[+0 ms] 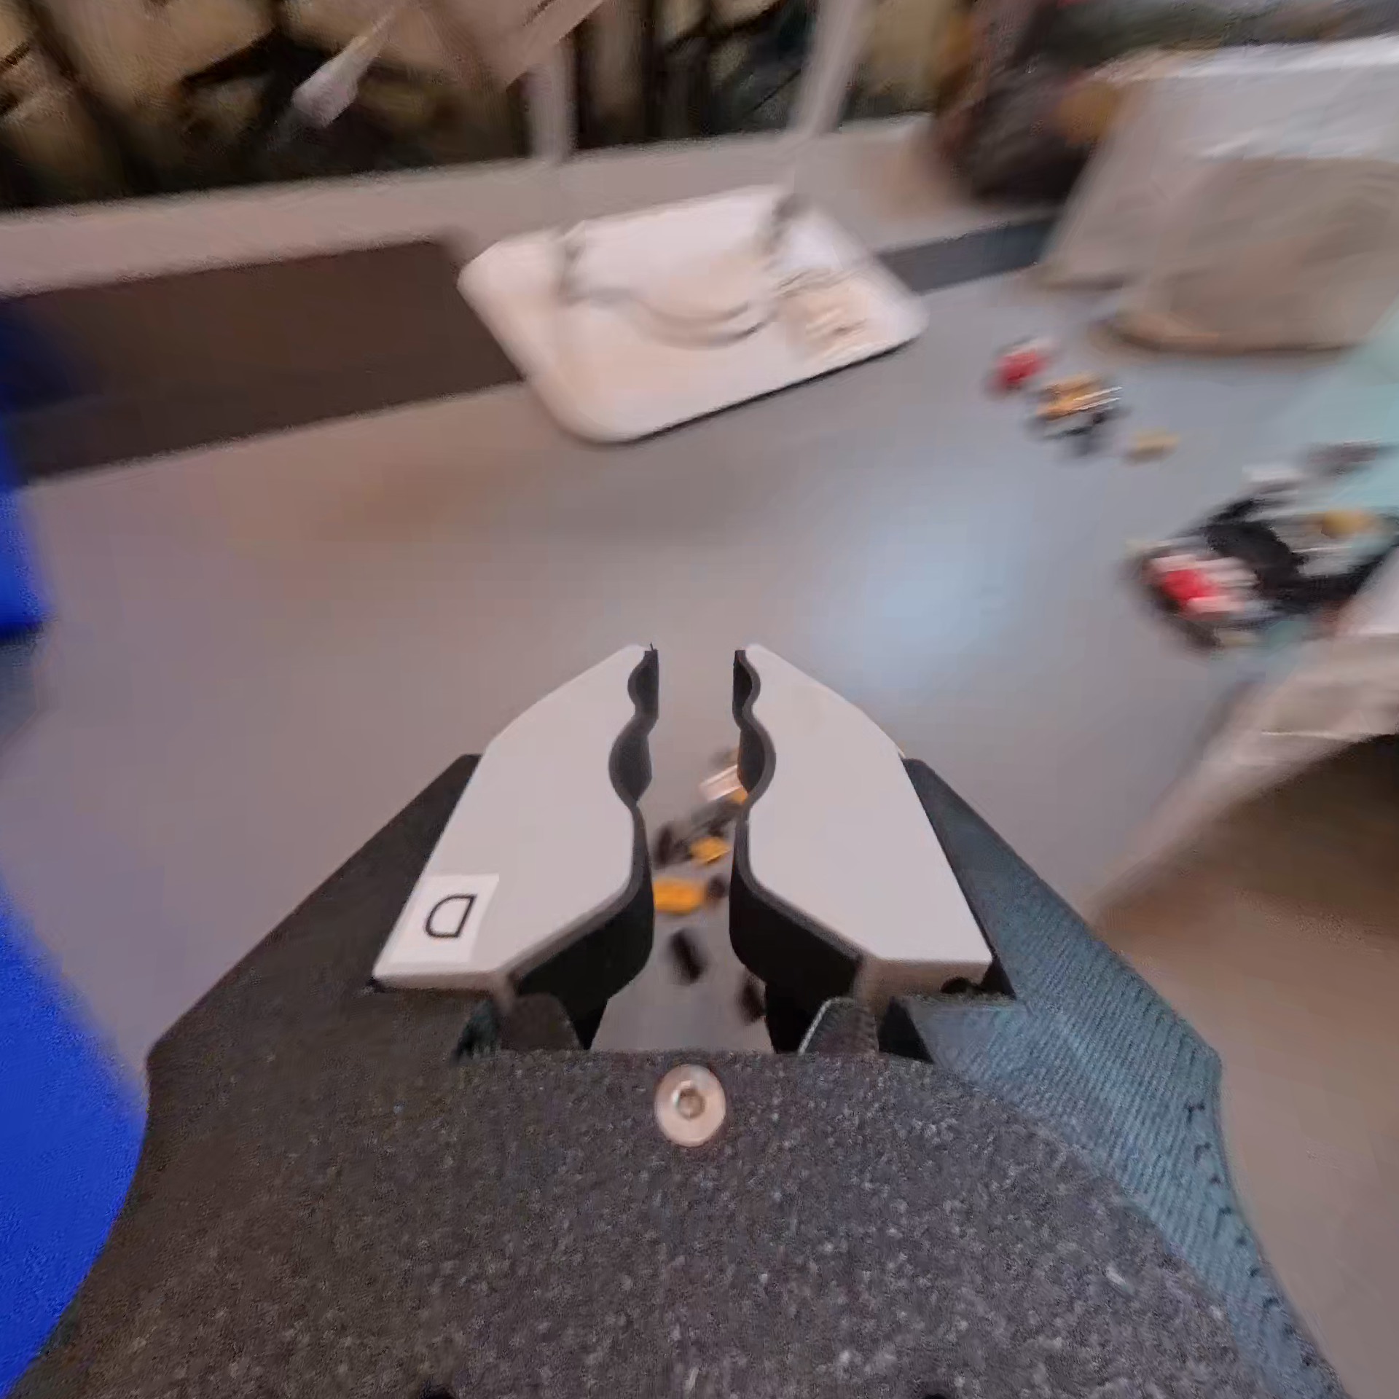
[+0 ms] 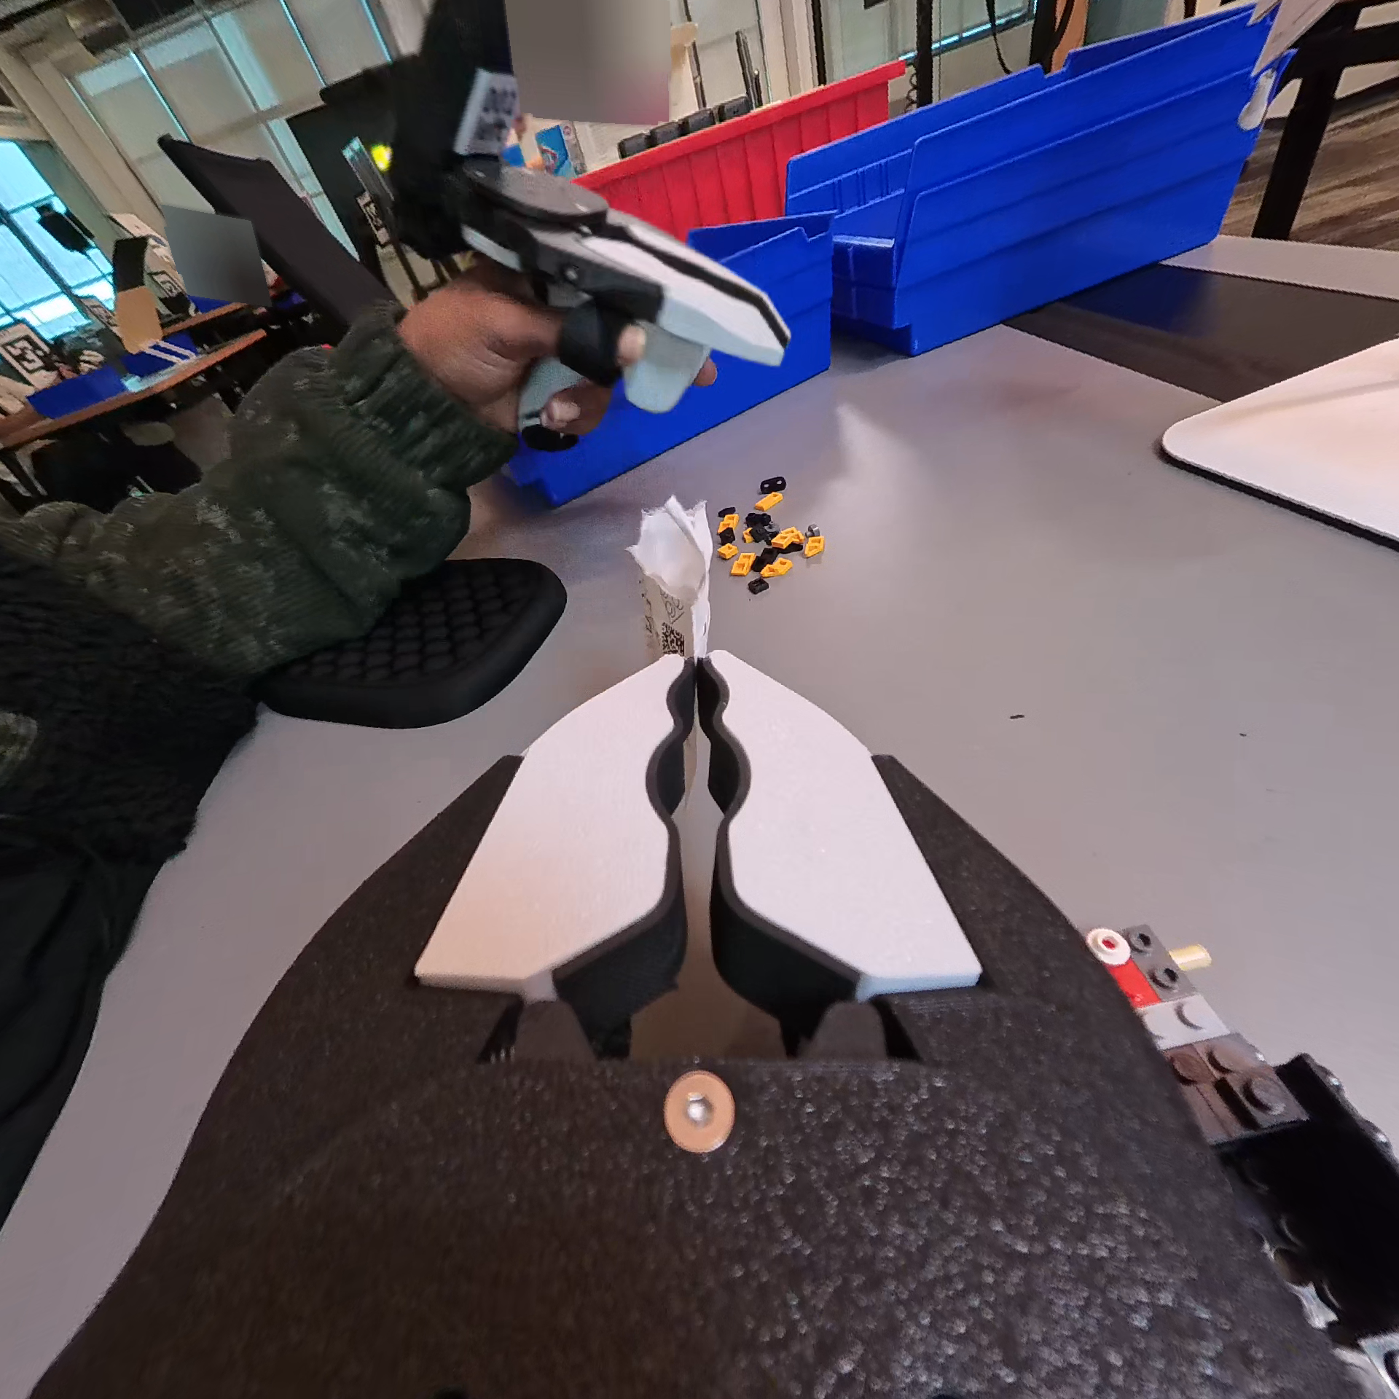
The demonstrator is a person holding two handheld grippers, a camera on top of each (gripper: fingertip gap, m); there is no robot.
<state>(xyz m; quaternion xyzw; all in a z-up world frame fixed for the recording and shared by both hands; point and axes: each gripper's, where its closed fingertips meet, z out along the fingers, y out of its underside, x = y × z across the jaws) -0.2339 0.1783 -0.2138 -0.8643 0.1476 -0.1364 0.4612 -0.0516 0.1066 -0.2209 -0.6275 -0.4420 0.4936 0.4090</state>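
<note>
My right gripper [image 2: 696, 665] is shut on a torn white paper bag [image 2: 676, 560], which sticks up from the fingertips above the grey table [image 2: 984, 681]. Just beyond the bag, a small pile of orange and black brick pieces [image 2: 764, 541] lies on the table. My left gripper [image 1: 695, 658] is open with nothing between its tips. Its view is blurred by motion, and the same pieces [image 1: 693, 863] show on the table below through the gap between its fingers. In the right wrist view a hand holds the left gripper [image 2: 757, 325] in the air, above and left of the pile.
Blue bins [image 2: 1022, 204] and a red bin [image 2: 742, 151] stand at the table's far side. A white tray [image 1: 681, 318] lies at the back and also shows in the right wrist view [image 2: 1302, 439]. A partly built brick model [image 2: 1181, 1014] sits by my right gripper. A black mesh pad [image 2: 424, 643] lies at the left. The gap from one gripper's tips to the other's is roughly 20 centimetres.
</note>
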